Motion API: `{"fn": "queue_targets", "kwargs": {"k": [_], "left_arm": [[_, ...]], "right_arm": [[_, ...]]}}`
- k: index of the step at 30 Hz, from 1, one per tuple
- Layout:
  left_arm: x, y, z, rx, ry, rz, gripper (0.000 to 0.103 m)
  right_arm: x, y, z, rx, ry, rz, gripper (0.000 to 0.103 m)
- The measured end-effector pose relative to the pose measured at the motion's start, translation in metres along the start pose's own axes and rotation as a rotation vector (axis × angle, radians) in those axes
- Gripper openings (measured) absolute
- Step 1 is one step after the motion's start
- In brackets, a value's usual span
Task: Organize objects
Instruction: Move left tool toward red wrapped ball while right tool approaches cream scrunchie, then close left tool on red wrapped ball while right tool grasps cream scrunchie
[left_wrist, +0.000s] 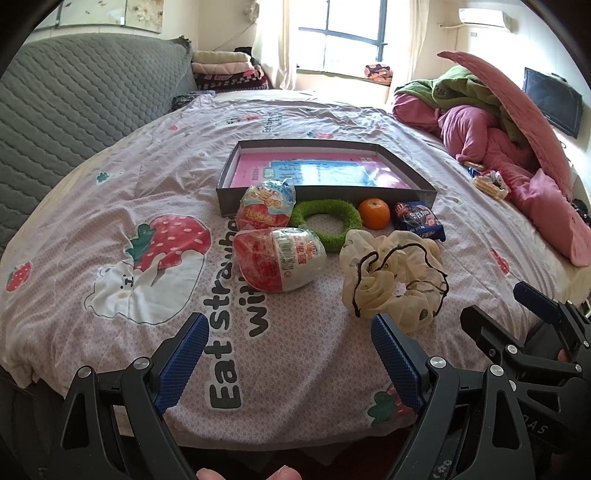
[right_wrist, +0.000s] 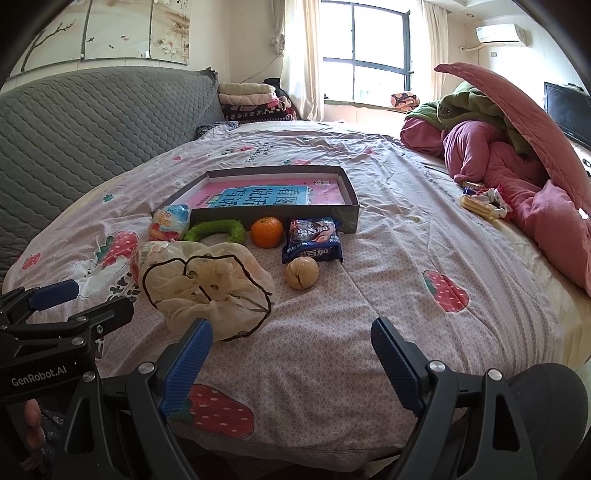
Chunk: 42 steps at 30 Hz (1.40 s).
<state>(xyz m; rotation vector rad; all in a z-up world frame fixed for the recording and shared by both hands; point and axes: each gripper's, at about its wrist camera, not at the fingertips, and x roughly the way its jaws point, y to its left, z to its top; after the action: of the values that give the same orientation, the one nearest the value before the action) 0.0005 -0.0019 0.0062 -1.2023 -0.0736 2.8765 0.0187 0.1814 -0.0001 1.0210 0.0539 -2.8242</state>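
On the strawberry-print bedspread (left_wrist: 110, 206) lies a shallow grey box (left_wrist: 369, 194) (right_wrist: 347, 218) with a pink and blue book in it. In front of it lie two wrapped egg toys (left_wrist: 264, 208) (left_wrist: 280, 258), a green fuzzy ring (left_wrist: 328, 206), an orange (left_wrist: 375, 213) (right_wrist: 266, 232), a blue snack pack (left_wrist: 417, 219) (right_wrist: 312, 240), a cream scrunchie (left_wrist: 391, 280) (right_wrist: 207, 288) and a peeled mandarin (right_wrist: 301, 273). My left gripper (left_wrist: 290, 325) is open over bare sheet just short of the nearer egg and the scrunchie. My right gripper (right_wrist: 291, 326) is open too, below the mandarin.
A heap of pink and green quilts (left_wrist: 498, 140) fills the bed's right side, with small wrappers (left_wrist: 487, 182) beside it. A grey quilted headboard (left_wrist: 74, 103) stands on the left and folded blankets (left_wrist: 229, 70) lie at the back. The bed's near edge runs under both grippers.
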Motion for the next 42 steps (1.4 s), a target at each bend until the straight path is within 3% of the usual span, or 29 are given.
{"fn": "queue_targets", "kwargs": {"k": [18,34,42], "left_arm": [[0.026,0.02,0.005,0.02,-0.038,0.044,0.09],[0.064,0.048,0.026,0.012,-0.032,-0.046,0.09],[0.08,0.049,0.034,0.023,-0.007,-0.156,0.09]], "right_arm": [[0.017,0.008,0.006,-0.024,0.014,0.054,0.087],[0.044,0.006,0.012,-0.02,0.052,0.116,0.087],[0.061,0.013,0.015,-0.036,0.083,0.148,0.087]]}}
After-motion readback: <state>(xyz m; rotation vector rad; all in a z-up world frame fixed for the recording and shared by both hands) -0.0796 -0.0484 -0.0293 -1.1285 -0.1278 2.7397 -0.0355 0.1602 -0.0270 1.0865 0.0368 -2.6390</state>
